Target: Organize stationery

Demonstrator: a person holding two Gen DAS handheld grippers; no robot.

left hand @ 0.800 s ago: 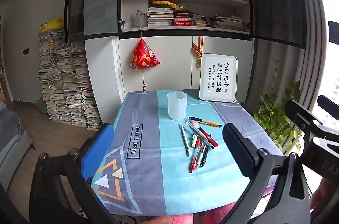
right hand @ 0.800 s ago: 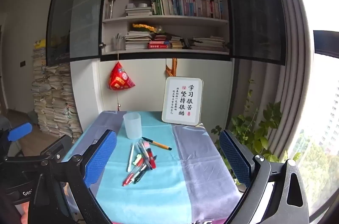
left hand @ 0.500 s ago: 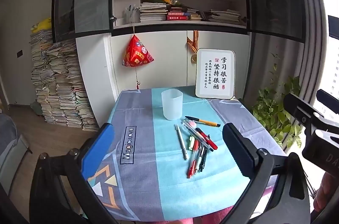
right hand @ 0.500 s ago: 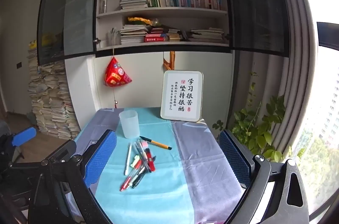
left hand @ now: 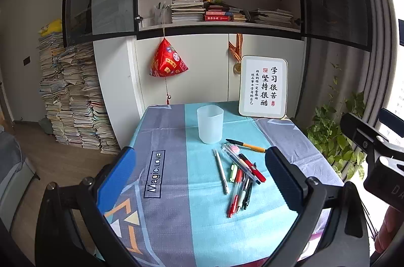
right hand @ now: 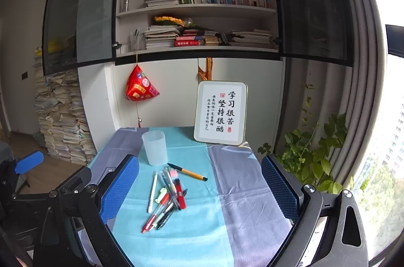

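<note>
Printed "Magic.LOVE" in a dark box on the grey stripe of the tablecloth point(left hand: 161, 130). Large brush characters 学习很苦 坚持很酷 on the white framed sign point(left hand: 263, 86) at the table's far edge, with smaller columns beside them, too fine to read. Letters "DA" on a black clamp point(left hand: 388, 181) at right, cut off.

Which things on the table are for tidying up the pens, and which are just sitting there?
For the job:
- the frosted cup
- the pile of pens
- the white pen
- the orange pen

Just sitting there:
- the framed sign
- the red hanging ornament
- the plant
</note>
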